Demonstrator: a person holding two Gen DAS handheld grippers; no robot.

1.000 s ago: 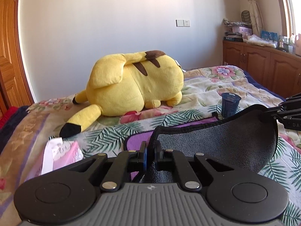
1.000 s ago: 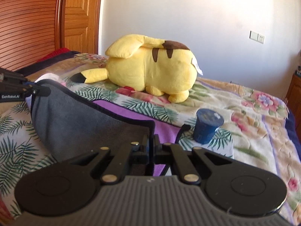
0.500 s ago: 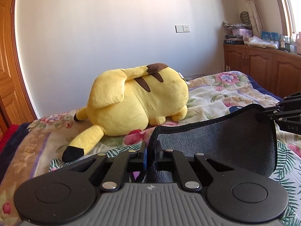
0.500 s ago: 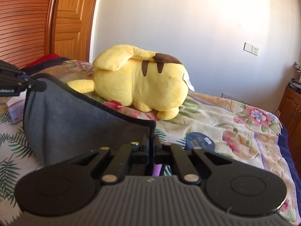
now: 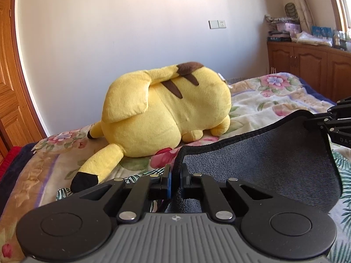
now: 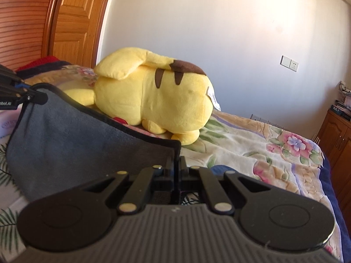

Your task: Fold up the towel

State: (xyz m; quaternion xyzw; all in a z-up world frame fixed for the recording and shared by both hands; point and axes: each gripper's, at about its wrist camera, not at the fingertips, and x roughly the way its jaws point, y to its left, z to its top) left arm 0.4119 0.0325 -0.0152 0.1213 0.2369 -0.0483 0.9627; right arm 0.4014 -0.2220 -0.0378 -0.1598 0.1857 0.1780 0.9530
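The towel (image 5: 267, 160), a dark grey cloth with a black hem, hangs in the air above the bed (image 5: 274, 100), stretched between my two tongs with its top edge sagging a little in the middle. My left tongs (image 5: 175, 175) are closed on one upper corner, the hem pinched between the pads, and my right tongs (image 6: 175, 168) are closed on the other upper corner in the same way; each camera shows the other tongs at the far end of the cloth, so the grip on both corners looks firm. From what I can see, the pick-up is done and the cloth is spread to its width, but no fold has been laid yet: I see one sheet hanging down, and its lower part is hidden behind my own tongs, so I cannot tell whether the bottom edge touches the bed. I judge the task to be in its early part. What is left is to bring the held edge over and down so that it meets the opposite edge, lay it flat on the bed, let go, and probably fold once more. The yellow plush toy (image 5: 166, 111) lies just beyond the towel, so I should lay the fold short of it.
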